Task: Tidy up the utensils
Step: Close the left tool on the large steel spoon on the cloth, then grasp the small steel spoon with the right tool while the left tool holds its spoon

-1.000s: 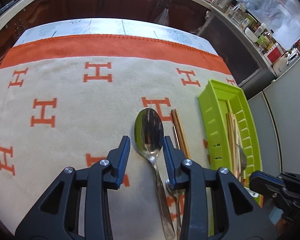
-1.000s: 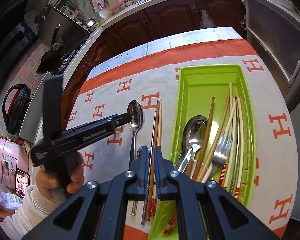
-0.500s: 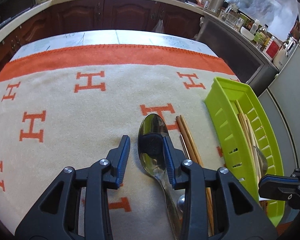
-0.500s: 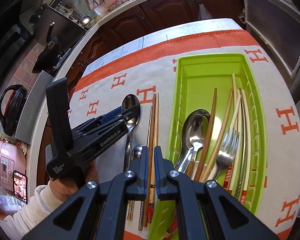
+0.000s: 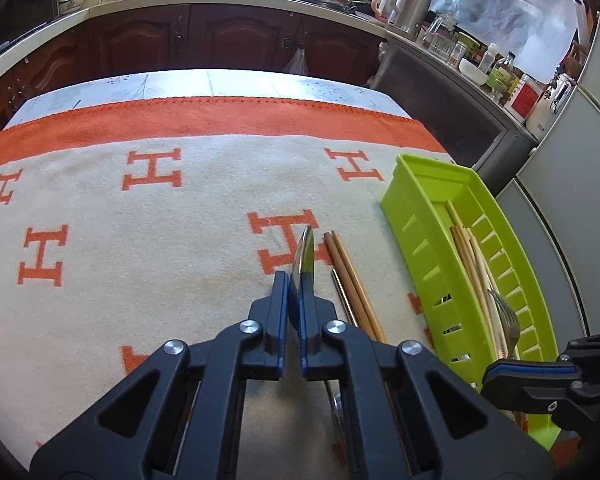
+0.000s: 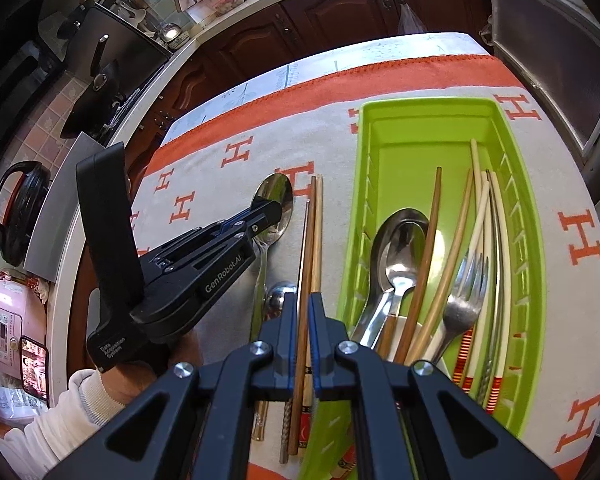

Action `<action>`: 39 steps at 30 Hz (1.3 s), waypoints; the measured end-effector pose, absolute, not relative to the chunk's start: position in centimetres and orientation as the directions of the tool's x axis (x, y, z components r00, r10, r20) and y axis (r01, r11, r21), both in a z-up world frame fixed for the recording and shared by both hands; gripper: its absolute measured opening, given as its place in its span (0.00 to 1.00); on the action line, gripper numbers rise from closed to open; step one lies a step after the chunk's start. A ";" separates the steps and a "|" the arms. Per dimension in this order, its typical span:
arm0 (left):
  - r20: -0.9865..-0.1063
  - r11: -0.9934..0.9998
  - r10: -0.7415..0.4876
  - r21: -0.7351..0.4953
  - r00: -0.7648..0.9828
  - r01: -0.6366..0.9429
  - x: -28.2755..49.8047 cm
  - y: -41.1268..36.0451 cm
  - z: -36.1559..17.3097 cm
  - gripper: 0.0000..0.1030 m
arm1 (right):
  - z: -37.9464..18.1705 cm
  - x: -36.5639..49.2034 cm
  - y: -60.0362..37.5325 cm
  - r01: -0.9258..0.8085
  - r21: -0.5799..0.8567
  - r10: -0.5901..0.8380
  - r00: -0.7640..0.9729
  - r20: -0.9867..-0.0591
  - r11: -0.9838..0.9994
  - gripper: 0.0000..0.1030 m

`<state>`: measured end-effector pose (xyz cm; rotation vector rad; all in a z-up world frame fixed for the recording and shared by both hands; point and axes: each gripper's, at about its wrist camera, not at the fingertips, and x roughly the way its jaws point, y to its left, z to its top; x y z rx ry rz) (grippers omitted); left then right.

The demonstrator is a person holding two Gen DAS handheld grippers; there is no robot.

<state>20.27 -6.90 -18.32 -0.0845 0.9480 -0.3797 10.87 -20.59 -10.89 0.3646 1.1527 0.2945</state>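
Note:
My left gripper (image 5: 294, 292) is shut on the bowl of a steel spoon (image 5: 305, 254), which stands edge-on between the fingers. In the right wrist view the left gripper (image 6: 272, 210) pinches that spoon (image 6: 276, 194) by its bowl, handle trailing toward me. Beside the spoon, a pair of brown chopsticks (image 5: 350, 272) and a thin metal chopstick (image 6: 306, 240) lie on the cloth. The green tray (image 5: 416, 240) on the right holds spoons (image 6: 400, 248), a fork (image 6: 464, 292) and several chopsticks. My right gripper (image 6: 302, 320) hovers shut above the brown chopsticks (image 6: 314, 240), holding nothing.
A cream cloth with orange H marks (image 5: 152, 170) covers the table. A small spoon (image 6: 280, 294) lies near the chopsticks. A hand in a white sleeve (image 6: 72, 404) holds the left gripper. A dark cabinet (image 5: 452, 120) and grey appliance (image 5: 572, 208) flank the right edge.
My left gripper has gone from open around the spoon's bowl to shut on it, and the spoon now stands on edge. The right gripper has barely moved.

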 end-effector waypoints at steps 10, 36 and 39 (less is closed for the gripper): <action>-0.769 0.920 -0.391 -0.336 0.505 0.201 18.5 -2.1 -16.5 0.02 | -11.4 10.5 -17.4 -0.096 0.394 0.402 0.338 -0.851 0.914 0.05; -0.710 0.873 -0.474 -0.457 0.521 0.171 9.4 8.3 -12.4 0.03 | -14.7 12.3 -11.7 0.018 0.184 0.173 0.273 -0.946 0.983 0.19; -0.708 0.869 -0.478 -0.468 0.520 0.161 9.5 8.7 -12.7 0.03 | -14.7 12.5 -11.7 0.011 0.205 0.193 0.285 -0.939 0.979 0.21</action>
